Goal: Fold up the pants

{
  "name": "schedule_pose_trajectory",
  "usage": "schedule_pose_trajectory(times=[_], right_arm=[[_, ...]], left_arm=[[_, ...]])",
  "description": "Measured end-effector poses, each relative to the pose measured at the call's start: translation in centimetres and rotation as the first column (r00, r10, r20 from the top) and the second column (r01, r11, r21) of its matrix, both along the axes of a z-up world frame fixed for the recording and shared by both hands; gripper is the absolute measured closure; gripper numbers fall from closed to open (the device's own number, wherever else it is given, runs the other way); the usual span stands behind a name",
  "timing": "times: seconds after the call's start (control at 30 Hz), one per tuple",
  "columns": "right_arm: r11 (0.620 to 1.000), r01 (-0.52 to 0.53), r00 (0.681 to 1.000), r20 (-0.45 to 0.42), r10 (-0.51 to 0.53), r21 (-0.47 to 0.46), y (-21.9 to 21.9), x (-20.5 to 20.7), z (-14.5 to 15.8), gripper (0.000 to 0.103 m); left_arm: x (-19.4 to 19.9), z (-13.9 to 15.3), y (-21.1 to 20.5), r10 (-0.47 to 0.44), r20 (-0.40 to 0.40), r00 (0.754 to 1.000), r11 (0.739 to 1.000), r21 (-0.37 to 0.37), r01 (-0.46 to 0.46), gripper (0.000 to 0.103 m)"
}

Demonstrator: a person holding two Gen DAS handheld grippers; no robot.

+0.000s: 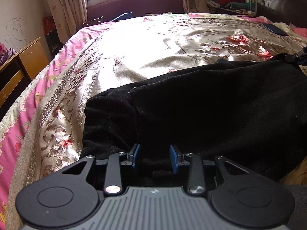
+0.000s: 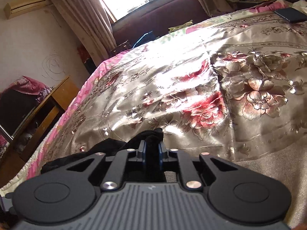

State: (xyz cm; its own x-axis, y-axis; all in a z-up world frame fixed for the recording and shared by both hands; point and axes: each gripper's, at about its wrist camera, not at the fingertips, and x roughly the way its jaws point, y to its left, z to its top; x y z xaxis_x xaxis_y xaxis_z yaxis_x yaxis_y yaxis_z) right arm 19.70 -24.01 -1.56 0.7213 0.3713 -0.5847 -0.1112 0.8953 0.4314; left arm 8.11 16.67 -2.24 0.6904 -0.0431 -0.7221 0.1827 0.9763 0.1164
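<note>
Black pants [image 1: 201, 105] lie in a folded heap on the floral satin bedspread [image 1: 134, 53], filling the near right of the left wrist view. My left gripper [image 1: 154, 158] is open, its blue pads apart just over the pants' near edge, holding nothing. My right gripper [image 2: 152, 153] is shut on a bunched corner of the black pants [image 2: 151, 134], which trail off to the left below it. The right gripper also shows at the far right edge of the left wrist view [image 1: 299, 58], at the pants' far corner.
A wooden desk [image 1: 23, 61] stands left of the bed. A dark phone-like slab [image 2: 289, 14] lies on the bedspread at the far right. Curtains [image 1: 65, 5] and a window are behind the bed. A pink quilt edge [image 1: 17, 118] hangs at the left.
</note>
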Motion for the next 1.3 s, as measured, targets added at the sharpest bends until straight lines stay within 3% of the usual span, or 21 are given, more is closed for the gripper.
schedule_pose_trajectory(times=[0.07, 0.17, 0.27, 0.4, 0.47, 0.57, 0.63, 0.73, 0.83, 0.9, 0.97, 1.0, 1.07, 1.17, 1.3], right_arm=[[0.997, 0.002, 0.996, -0.086, -0.009, -0.075, 1.0, 1.2, -2.4, 0.087], [0.999, 0.036, 0.998, -0.048, -0.036, 0.005, 0.3, 0.3, -2.1, 0.077], [0.993, 0.055, 0.994, -0.098, -0.044, 0.108, -1.9, -1.0, -2.2, 0.062], [0.992, -0.020, 0.988, -0.152, 0.039, 0.125, -1.7, -3.0, -3.1, 0.056], [0.983, -0.051, 0.979, -0.183, 0.084, 0.178, -1.1, -3.0, -4.0, 0.042], [0.975, -0.042, 0.981, -0.174, 0.081, 0.219, -0.3, -2.3, -4.4, 0.040], [0.968, -0.031, 0.982, -0.174, 0.076, 0.248, -0.2, -1.9, -4.4, 0.040], [0.974, -0.052, 0.981, -0.172, 0.092, 0.223, -0.2, -1.9, -4.3, 0.041], [0.988, 0.005, 0.988, -0.154, 0.019, 0.156, -0.7, -2.9, -3.1, 0.046], [0.999, 0.045, 0.998, -0.036, -0.044, 0.030, -0.7, -4.6, -0.1, 0.047], [1.000, -0.007, 0.998, 0.067, 0.008, -0.023, 0.4, -5.3, 2.6, 0.047], [0.994, -0.105, 0.988, 0.113, 0.108, -0.034, 2.0, -4.7, 4.2, 0.046], [0.952, -0.300, 0.947, 0.101, 0.304, -0.056, 6.0, -2.9, 5.4, 0.040], [0.817, -0.564, 0.817, 0.066, 0.573, -0.117, 15.0, 1.0, 4.7, 0.039], [0.653, -0.741, 0.665, -0.032, 0.746, -0.159, 25.0, 5.1, 2.6, 0.039]], left_arm=[[-0.1, -0.2, -0.4, -0.008, 0.008, 1.000, 1.000, 0.027, 0.007, 0.056], [-0.5, 0.3, -0.3, -0.005, 0.021, 1.000, 1.000, 0.028, 0.005, 0.056], [-1.0, 1.0, 0.1, 0.000, 0.038, 0.999, 1.000, 0.013, -0.001, 0.056], [-1.7, 1.8, 0.1, -0.011, 0.069, 0.998, 1.000, -0.004, 0.011, 0.056], [-1.8, 1.9, 0.2, 0.021, 0.078, 0.997, 1.000, -0.019, -0.019, 0.055], [-1.4, 1.5, 0.8, 0.084, 0.076, 0.994, 0.996, -0.030, -0.082, 0.052], [-0.8, 1.2, 1.3, 0.098, 0.036, 0.995, 0.991, -0.098, -0.094, 0.052], [0.4, 0.2, 0.8, 0.070, -0.026, 0.997, 0.991, -0.116, -0.072, 0.042], [0.3, 0.2, 0.4, 0.077, -0.026, 0.997, 0.991, -0.104, -0.079, 0.042], [-0.7, 0.8, 0.6, 0.099, -0.008, 0.995, 0.988, -0.120, -0.099, 0.043], [-1.5, 1.1, 0.9, 0.116, 0.003, 0.993, 0.982, -0.150, -0.114, 0.043], [-1.8, 1.0, 1.2, 0.127, 0.004, 0.992, 0.978, -0.170, -0.124, 0.043], [-2.1, 0.7, 1.7, 0.162, -0.001, 0.987, 0.964, -0.215, -0.158, 0.043], [-2.7, 0.6, 1.8, 0.188, 0.008, 0.982, 0.951, -0.251, -0.180, 0.042], [-3.3, 0.4, 2.5, 0.223, 0.031, 0.974, 0.927, -0.316, -0.202, 0.043]])
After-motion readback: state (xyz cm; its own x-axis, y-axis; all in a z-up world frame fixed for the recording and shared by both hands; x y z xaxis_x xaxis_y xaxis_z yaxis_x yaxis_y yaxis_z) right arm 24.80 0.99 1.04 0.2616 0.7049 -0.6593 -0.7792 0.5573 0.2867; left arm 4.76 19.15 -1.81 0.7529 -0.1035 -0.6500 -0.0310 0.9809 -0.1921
